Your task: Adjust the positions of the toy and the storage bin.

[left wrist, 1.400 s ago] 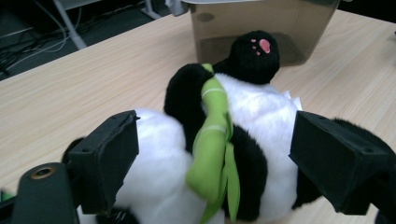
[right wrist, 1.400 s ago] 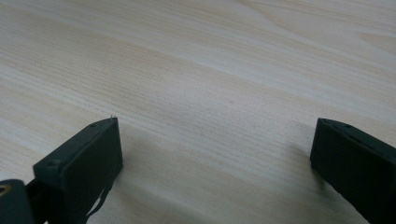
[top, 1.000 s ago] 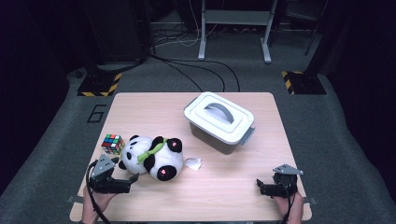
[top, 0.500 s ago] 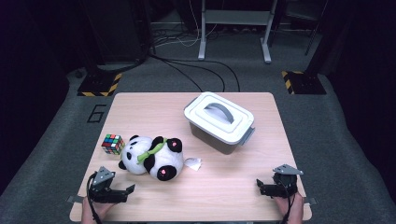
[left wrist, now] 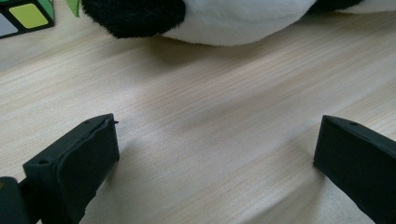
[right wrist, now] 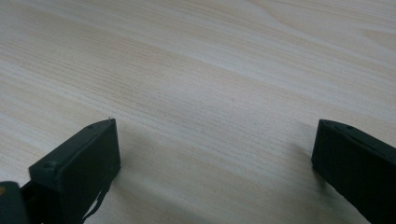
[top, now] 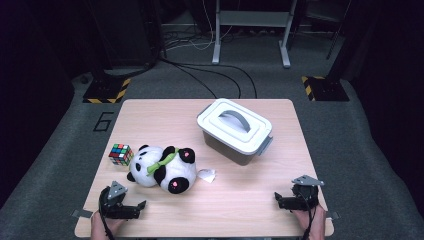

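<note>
A black-and-white plush panda (top: 162,169) with a green bow is seen lying on the light wooden tabletop (top: 240,200), at 1 o'clock of the left gripper (top: 134,209). A multicoloured puzzle cube (top: 120,154) sits just beside it. A "6" (top: 103,121) is marked on the floor. Both the left gripper and the right gripper (top: 279,200) are held with jaws spread, empty.

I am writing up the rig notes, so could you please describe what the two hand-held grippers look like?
Both are black. The left gripper and the right gripper each carry a grey three-cornered plate on top, and a dark cable trails back from each past the hand. Up close, each has two blocky black jaws with flat inner faces and a small hole near the tip. No sleeves can be made out.
</note>
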### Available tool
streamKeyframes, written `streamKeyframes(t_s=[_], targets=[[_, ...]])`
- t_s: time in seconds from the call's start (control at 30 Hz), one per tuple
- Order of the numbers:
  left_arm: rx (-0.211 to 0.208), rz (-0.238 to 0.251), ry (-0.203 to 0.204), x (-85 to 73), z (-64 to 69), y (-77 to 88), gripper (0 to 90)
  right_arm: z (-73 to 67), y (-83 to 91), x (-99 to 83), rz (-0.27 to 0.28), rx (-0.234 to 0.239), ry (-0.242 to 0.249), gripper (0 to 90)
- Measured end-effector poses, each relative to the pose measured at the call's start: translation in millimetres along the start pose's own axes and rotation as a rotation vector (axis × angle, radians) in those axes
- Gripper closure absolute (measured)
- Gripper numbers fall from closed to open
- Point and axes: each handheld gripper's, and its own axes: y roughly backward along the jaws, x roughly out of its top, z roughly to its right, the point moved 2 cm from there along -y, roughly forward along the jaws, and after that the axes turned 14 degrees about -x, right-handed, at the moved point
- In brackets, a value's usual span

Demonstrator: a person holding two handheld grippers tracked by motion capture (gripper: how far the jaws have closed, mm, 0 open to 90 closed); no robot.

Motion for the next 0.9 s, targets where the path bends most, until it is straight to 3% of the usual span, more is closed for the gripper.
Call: streamKeyframes(t_s=[0.2,0.57,0.9], targets=[[0.003,0.000,0.000,0.3,-0.3,-0.3,0.0,-1.8,8.2,13.6,0.022,0.020,0.010,1.6],[0.003,-0.009,-0.002,0.8,-0.8,-0.3,0.0,-5.9,43.8,76.9,0.128,0.068,0.054,2.4],[0.003,-0.009,-0.001,0.9,-0.9,-0.2,0.0,-15.7,46.0,125.6,0.137,0.119,0.134,0.0]])
